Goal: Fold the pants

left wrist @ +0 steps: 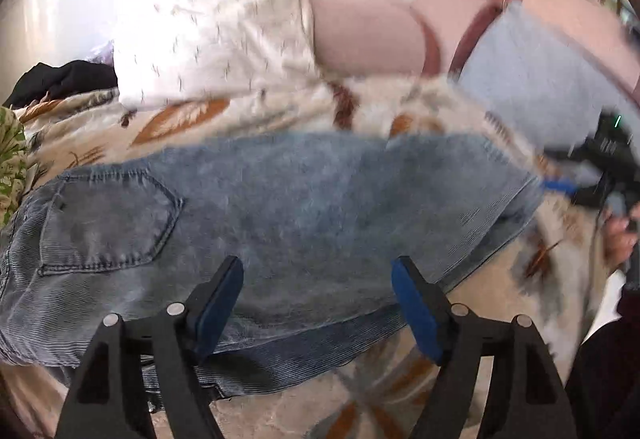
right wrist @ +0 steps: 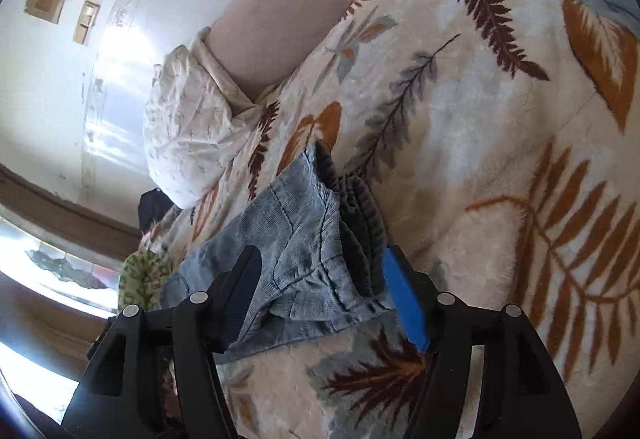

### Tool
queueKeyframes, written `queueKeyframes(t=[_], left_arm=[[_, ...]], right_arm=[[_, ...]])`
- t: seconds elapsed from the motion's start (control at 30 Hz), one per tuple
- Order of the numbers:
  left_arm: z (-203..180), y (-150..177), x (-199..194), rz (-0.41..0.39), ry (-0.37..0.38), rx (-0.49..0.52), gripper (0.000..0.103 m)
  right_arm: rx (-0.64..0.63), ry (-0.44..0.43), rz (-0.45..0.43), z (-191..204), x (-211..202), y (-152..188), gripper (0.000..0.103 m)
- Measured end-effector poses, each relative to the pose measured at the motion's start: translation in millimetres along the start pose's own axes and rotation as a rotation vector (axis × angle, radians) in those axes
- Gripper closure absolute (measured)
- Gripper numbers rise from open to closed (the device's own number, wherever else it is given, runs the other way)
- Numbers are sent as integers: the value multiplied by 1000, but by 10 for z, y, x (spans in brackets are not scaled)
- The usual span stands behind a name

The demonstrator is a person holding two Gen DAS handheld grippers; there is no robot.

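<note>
Pants are lying lengthwise left to right across the bed, just beyond the left gripper; the right gripper is straddling their end. Both are gaping, gripping nothing.

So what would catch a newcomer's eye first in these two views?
The blue jeans spread across the leaf-print blanket, filling the middle of the left view. Both tools, left and right, stand open over the denim, gripping nothing. A white pillow lies beyond.
</note>
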State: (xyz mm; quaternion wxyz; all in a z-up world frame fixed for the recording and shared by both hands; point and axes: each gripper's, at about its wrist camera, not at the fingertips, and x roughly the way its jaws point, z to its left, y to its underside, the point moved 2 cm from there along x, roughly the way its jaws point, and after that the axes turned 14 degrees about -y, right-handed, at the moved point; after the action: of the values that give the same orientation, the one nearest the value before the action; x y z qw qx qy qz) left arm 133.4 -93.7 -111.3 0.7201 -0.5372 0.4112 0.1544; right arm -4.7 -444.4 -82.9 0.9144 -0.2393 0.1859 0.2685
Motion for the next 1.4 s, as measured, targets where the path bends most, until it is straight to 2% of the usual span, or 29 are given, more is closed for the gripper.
queueKeyframes(t=[0.07,0.1,0.13,0.17,0.2,0.23,0.27,0.33,0.4,0.53,0.6,0.63,0.67,0.73,0.77,0.8,0.9,1.0,1.03,1.1,1.17,1.27,1.33,1.37,1.4], left_arm=[[-18,43,161,75,27,3,24],[-10,86,260,133,18,9,25],[-20,132,348,183,-2,18,31],[-24,182,413,215,-20,32,35],[-27,210,405,195,-27,46,35],[-27,227,370,173,-24,57,36],[-22,242,357,173,-26,65,39],[0,253,337,169,-26,71,42],[19,253,336,169,-29,65,46],[36,264,310,162,-26,67,48],[5,285,306,157,-31,75,48],[-6,283,308,156,-31,75,48],[-8,288,298,156,-30,76,48],[-8,299,280,154,-26,87,48],[-8,310,268,151,-23,96,48],[-9,319,258,148,-19,104,48],[-2,347,231,141,-13,119,48],[17,336,221,144,-4,102,48],[26,329,220,147,1,94,48],[34,319,226,158,8,84,48],[35,315,235,162,6,83,48],[36,325,226,158,4,81,48],[62,313,205,167,18,63,48],[86,293,184,175,31,41,48],[123,262,159,184,54,3,48]], right_arm=[[-38,12,6,50,128,-37,40],[-53,21,6,68,192,-56,40],[-66,28,10,77,270,-83,40],[-77,26,22,83,364,-104,41],[-85,12,47,87,449,-107,46],[-105,-3,112,118,574,-86,66],[-132,30,136,153,630,-66,88],[-229,105,127,361,649,-36,87],[-309,24,62,680,529,-46,87],[-596,-138,-195,1410,57,37,92],[-674,-102,-226,1435,6,75,92],[-685,-70,-202,1349,51,69,92],[-673,4,-163,1162,139,50,92],[-570,171,-30,680,334,-11,92],[-502,217,41,457,385,-20,91],[-459,249,56,321,362,-16,89],[-404,199,3,265,122,-37,89],[-394,73,-92,476,-111,-5,81],[-407,37,-97,573,-101,15,74],[-437,-25,-47,760,44,130,70],[-467,-9,50,829,347,276,69],[-570,163,209,764,852,563,69],[-547,272,401,480,1104,772,73],[-524,287,450,352,1139,826,75],[-533,259,437,334,1092,830,75]])
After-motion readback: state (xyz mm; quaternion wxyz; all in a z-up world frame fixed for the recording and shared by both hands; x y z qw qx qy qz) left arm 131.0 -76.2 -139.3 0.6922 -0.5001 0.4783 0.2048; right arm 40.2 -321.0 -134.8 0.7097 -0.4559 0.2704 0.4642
